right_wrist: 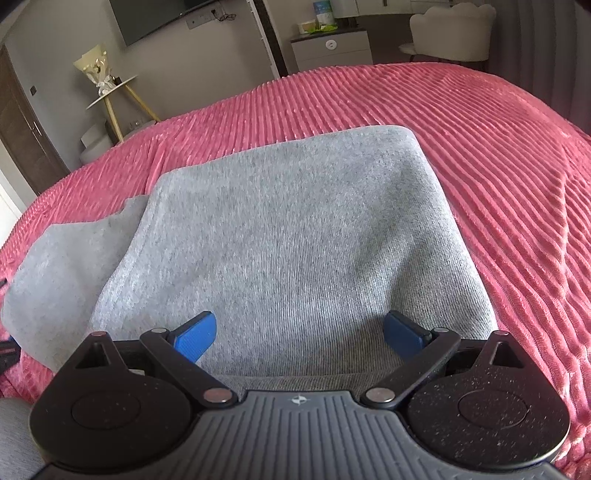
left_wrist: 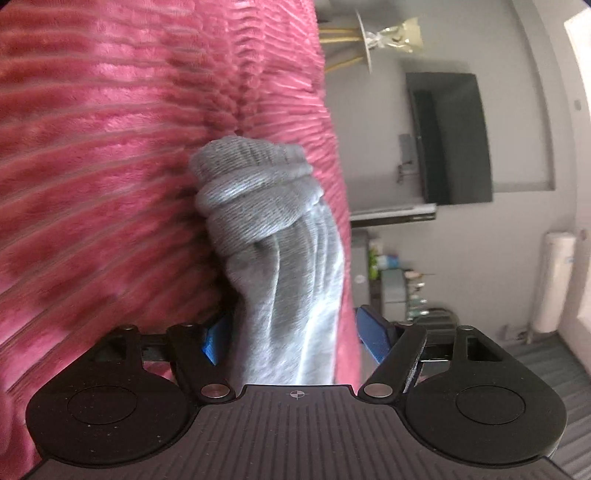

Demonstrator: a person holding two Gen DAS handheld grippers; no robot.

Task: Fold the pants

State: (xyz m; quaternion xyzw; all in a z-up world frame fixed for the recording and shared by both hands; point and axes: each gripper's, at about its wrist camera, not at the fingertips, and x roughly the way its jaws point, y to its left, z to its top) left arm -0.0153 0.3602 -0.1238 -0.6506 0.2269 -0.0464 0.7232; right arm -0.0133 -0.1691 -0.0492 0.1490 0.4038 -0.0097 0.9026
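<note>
- Left wrist view, nearest: the left gripper (left_wrist: 295, 332), its blue pads (left_wrist: 216, 338) standing apart, with a bunched length of the grey pants (left_wrist: 273, 236) running between them. The pad on the left lies against the cloth; the pad on the right stands clear of it, so the jaws are not clamped. This view is rolled on its side and partly blurred.
- Left wrist view, middle: the bunched cloth ends in a ribbed cuff (left_wrist: 251, 162) that rests against the pink ribbed bedspread (left_wrist: 110, 147).
- Left wrist view, far: past the edge of the bed, a dark wall-mounted television (left_wrist: 450, 136), a round side table (left_wrist: 364, 40) with a wrapped bouquet (left_wrist: 399, 35), and a white radiator (left_wrist: 557, 280).
- Right wrist view, nearest: the right gripper (right_wrist: 299, 334), jaws wide apart, hangs over the near edge of the pants (right_wrist: 280, 229); whether the pads touch the cloth cannot be told.
- Right wrist view, middle: the pants lie folded flat on the bedspread (right_wrist: 480, 155), a lower layer showing out at the left (right_wrist: 62, 258).
- Right wrist view, far: the side table (right_wrist: 110, 92) with its bouquet (right_wrist: 94, 70) at far left, the television (right_wrist: 147, 18), a white cabinet (right_wrist: 332, 48) and a pale shell-backed chair (right_wrist: 454, 33) at far right.
</note>
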